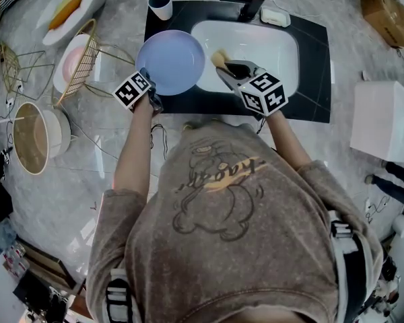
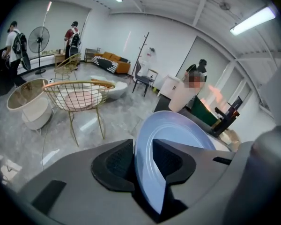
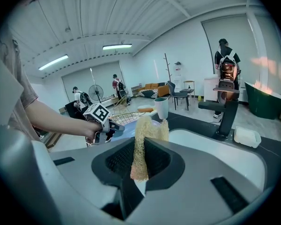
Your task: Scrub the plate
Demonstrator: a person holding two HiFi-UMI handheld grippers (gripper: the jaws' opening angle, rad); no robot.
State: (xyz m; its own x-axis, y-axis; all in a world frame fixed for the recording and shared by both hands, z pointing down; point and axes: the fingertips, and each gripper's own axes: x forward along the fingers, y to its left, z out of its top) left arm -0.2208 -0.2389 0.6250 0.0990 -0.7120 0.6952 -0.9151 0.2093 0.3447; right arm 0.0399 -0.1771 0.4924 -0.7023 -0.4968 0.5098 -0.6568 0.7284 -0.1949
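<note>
A pale blue plate (image 1: 170,62) lies on the black counter mat (image 1: 310,99), just left of the white sink (image 1: 276,62). My left gripper (image 1: 147,81) is at the plate's near left rim. In the left gripper view the plate (image 2: 178,130) has its rim standing between the pads of the left gripper (image 2: 143,161), which look slightly apart from it. My right gripper (image 1: 223,67) hangs over the sink's left side, shut on a tan loofah sponge (image 1: 219,58). In the right gripper view the sponge (image 3: 147,135) sticks up from the right gripper (image 3: 140,161).
A black faucet (image 1: 249,2), a soap bar (image 1: 275,17) and a dark cup (image 1: 160,5) stand at the back of the sink. A gold wire rack (image 1: 87,59) holding a pink plate, a beige bowl (image 1: 37,136) and a white dish (image 1: 71,9) lie at the left.
</note>
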